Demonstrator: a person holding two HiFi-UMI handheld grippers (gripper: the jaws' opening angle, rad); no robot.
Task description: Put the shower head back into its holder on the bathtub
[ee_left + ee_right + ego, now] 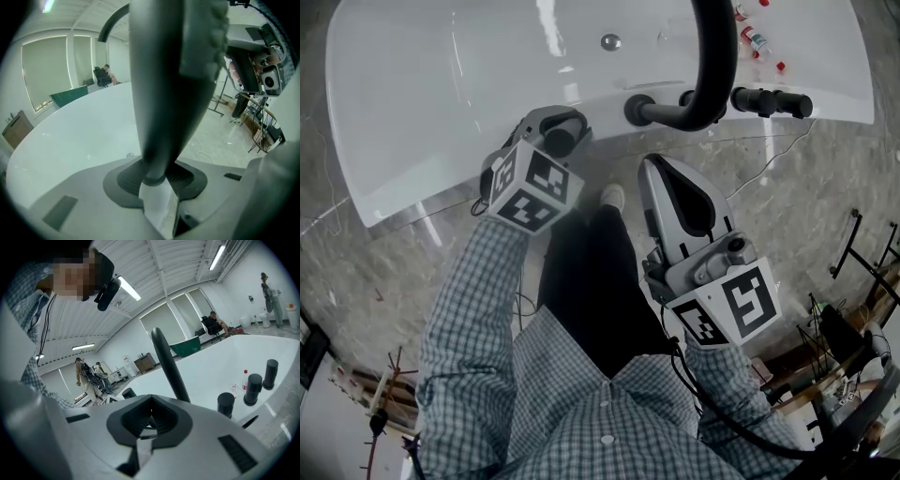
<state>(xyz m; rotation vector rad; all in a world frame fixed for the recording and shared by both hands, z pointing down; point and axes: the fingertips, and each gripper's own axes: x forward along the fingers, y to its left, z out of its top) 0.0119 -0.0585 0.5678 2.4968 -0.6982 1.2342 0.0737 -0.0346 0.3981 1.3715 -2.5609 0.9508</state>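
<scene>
Jaws of the left gripper (553,131) pinch the narrow lower end of the shower head (173,70). In the left gripper view, its grey body rises from between the pads and widens toward the top. From the head view, the left arm in its checked sleeve (473,281) reaches forward and a little inward. This puts the gripper over the near rim of the white bathtub (441,103), with its marker cube (530,187) facing up and back toward the person. The shower head is held there at the rim, left of the black curved spout (708,66) and the black knobs (769,101). Whether it touches the rim cannot be told.

The right gripper (661,173) is nearer the body, over the marble floor (806,187) and just short of the tub's edge. It points forward at the spout's base, and the right forearm is bent close beside the dark trouser leg (591,281). In the right gripper view its jaws are pressed together with nothing between them. Beyond them the spout (168,366) slants up, and three knobs (253,389) stand along the rim to the right.

A shoe (612,195) shows between the two grippers. Small red-capped bottles (755,39) lie inside the tub at its far right.
</scene>
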